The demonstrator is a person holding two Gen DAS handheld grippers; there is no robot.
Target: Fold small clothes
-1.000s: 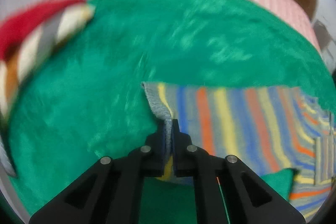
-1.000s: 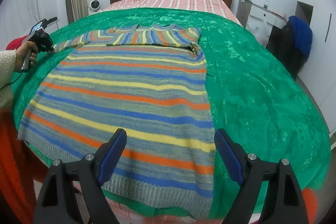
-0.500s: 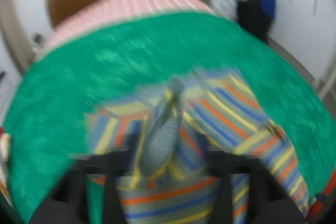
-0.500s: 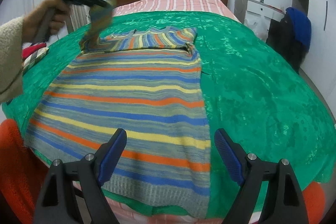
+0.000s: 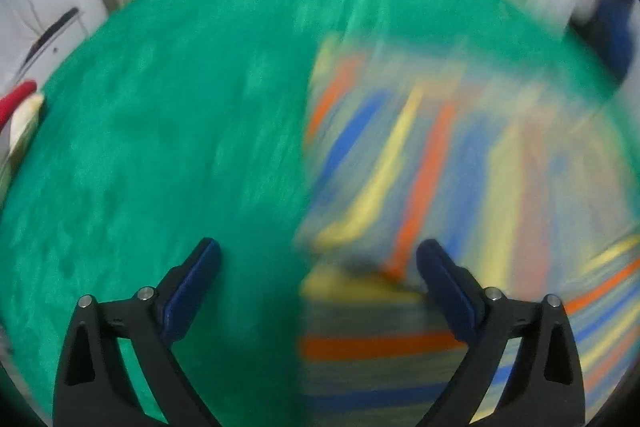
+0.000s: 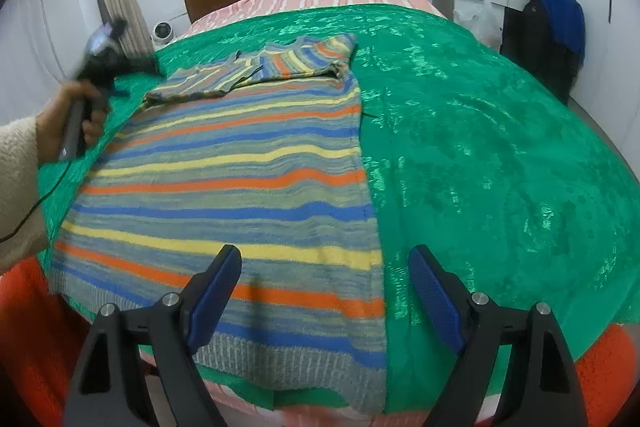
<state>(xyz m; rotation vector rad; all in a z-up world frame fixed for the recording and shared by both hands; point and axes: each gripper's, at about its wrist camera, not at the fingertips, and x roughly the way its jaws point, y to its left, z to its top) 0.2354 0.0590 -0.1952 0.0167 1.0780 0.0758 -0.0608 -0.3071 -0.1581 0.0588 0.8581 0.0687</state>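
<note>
Blurred heavily, the left wrist view shows the left claw [image 5: 318, 259] opening wide, nothing pressed between its pads. Its striped knitted sweater [image 6: 240, 183] lies flat on the green bedspread [image 6: 480, 147], sleeve folded across the top. Bare spread lies right. The right claw [image 6: 324, 269] hangs wide, empty, over the hem.
</note>
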